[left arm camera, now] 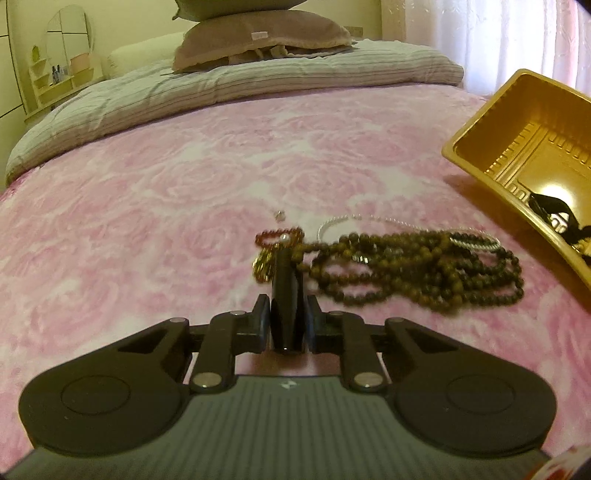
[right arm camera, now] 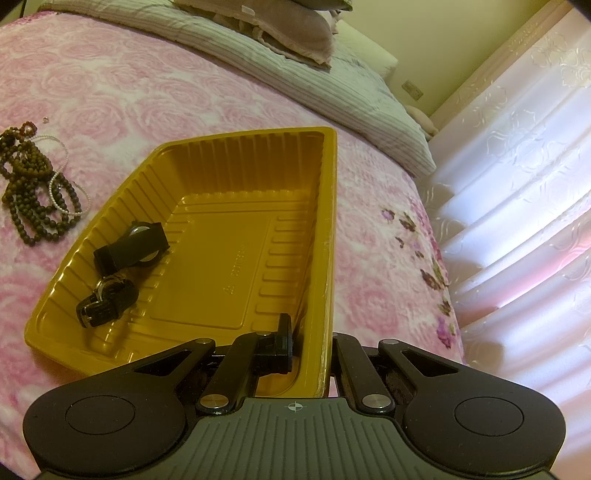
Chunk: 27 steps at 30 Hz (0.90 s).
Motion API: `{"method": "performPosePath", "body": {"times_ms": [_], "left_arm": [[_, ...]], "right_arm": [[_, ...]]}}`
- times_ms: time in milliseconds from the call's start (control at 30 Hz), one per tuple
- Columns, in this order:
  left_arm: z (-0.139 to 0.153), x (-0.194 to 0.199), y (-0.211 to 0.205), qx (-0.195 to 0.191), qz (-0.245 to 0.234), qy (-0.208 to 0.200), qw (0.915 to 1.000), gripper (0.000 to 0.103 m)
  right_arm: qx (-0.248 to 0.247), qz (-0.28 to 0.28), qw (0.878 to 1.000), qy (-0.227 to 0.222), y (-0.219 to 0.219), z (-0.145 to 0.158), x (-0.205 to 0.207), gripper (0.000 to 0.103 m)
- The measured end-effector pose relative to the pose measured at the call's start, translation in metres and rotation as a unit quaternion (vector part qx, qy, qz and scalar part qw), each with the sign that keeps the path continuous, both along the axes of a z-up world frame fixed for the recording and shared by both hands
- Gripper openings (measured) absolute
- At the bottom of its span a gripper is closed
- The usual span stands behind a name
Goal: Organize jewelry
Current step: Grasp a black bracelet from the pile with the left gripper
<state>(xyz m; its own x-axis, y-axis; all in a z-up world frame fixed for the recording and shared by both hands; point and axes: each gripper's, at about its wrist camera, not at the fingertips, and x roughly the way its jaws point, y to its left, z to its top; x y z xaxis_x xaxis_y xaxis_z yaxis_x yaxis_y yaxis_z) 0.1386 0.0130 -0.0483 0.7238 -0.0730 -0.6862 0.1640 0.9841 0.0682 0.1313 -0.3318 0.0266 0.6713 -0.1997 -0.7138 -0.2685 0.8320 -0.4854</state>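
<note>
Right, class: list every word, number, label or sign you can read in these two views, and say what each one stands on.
Embossed line on the floor of the gold tray: there, but too faint and small to read.
White tag on the mauve pillow: too blurred to read.
Round crosshair mark, no letters, on the right gripper body.
Nothing else readable.

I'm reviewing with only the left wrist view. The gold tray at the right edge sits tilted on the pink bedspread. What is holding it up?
Observer: The right gripper is shut on the gold tray, gripping its side wall with one finger inside and one outside.
Operator: What is the black thing inside?
Observer: A black watch and a smaller black watch, both near one end.
Operator: Anything else in it?
Observer: No, the rest of its floor is bare.
</note>
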Motion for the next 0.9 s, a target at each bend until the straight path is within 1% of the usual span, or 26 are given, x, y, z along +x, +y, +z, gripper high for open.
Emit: {"method": "performPosePath", "body": {"times_ms": [133,200,400,600,733,800,900], "left_arm": [[0.0,-0.014,0.003,-0.003,0.003,0.004,1.0,0.017],[-0.002,-0.013,0.003,0.003,0.005,0.008,0.9999,0.017],[-0.003,-0.011,0.002,0.002,0.008,0.005,0.9999,0.017],[0.018,-0.022,0.005,-0.04,0.01,-0.011,0.9991,0.017],[0.035,-0.025,-0.003,-0.061,-0.002,-0.025,0.9978,0.017],[0.043,-0.025,-0.011,-0.078,-0.016,-0.029,0.9964,0.017],[0.053,-0.025,-0.036,-0.106,-0.053,-0.033,0.9924,0.017]], "right_arm": [[0.0,0.0,1.0,0.0,0.0,0.0,0.0,0.004],[0.0,0.0,1.0,0.0,0.0,0.0,0.0,0.004],[0.004,-0.004,1.0,0.0,-0.003,-0.002,0.0,0.004],[0.004,-0.004,1.0,0.0,-0.002,-0.002,0.0,0.004],[0.003,-0.004,1.0,0.0,-0.001,-0.002,0.0,0.004],[0.003,-0.004,1.0,0.0,-0.001,-0.002,0.0,0.004],[0.004,-0.004,1.0,-0.001,-0.002,-0.002,0.0,0.004]]}}
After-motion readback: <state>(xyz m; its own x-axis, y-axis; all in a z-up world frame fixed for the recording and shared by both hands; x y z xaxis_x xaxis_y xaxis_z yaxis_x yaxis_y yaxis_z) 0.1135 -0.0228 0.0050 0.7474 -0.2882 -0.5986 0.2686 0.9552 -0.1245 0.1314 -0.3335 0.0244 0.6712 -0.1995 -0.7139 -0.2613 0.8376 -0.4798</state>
